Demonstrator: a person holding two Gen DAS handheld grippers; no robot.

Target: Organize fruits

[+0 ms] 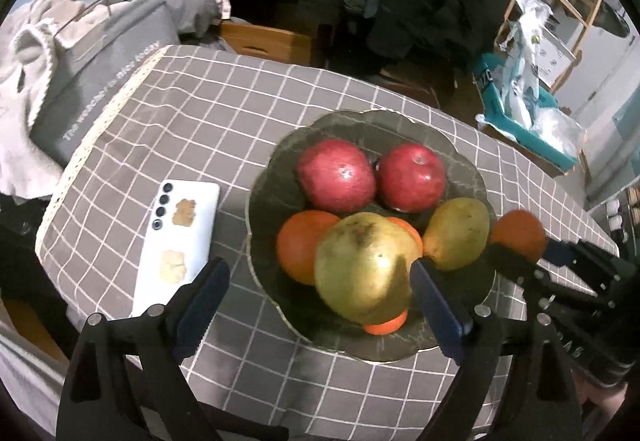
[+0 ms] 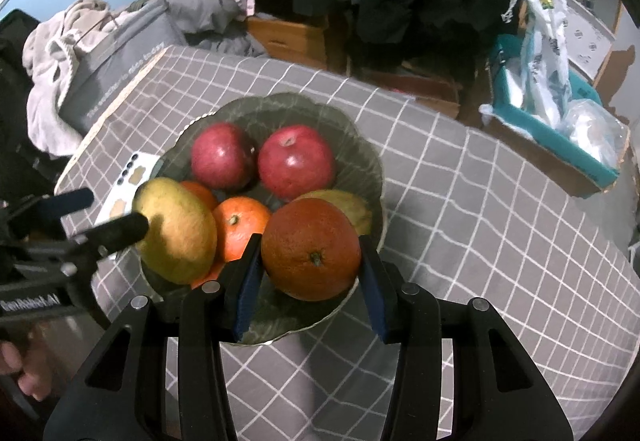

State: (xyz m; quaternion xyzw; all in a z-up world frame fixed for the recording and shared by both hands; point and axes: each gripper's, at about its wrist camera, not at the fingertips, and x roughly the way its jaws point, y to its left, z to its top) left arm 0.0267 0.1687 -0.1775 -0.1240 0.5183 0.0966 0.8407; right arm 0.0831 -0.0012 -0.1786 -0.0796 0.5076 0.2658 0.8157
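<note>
My right gripper (image 2: 310, 277) pinches an orange (image 2: 311, 249) between its fingers just above the near rim of the glass bowl (image 2: 360, 153). My left gripper (image 1: 316, 281) has its fingers spread around a yellow pear (image 1: 364, 269) lying atop the bowl's oranges, beside two red apples (image 1: 336, 175). A white phone (image 1: 180, 241) lies on the checked counter (image 1: 200, 113) just left of the bowl.

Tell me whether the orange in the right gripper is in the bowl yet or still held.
Still held. The right gripper is clamped on the orange by both pads, over the near rim of the bowl.
</note>
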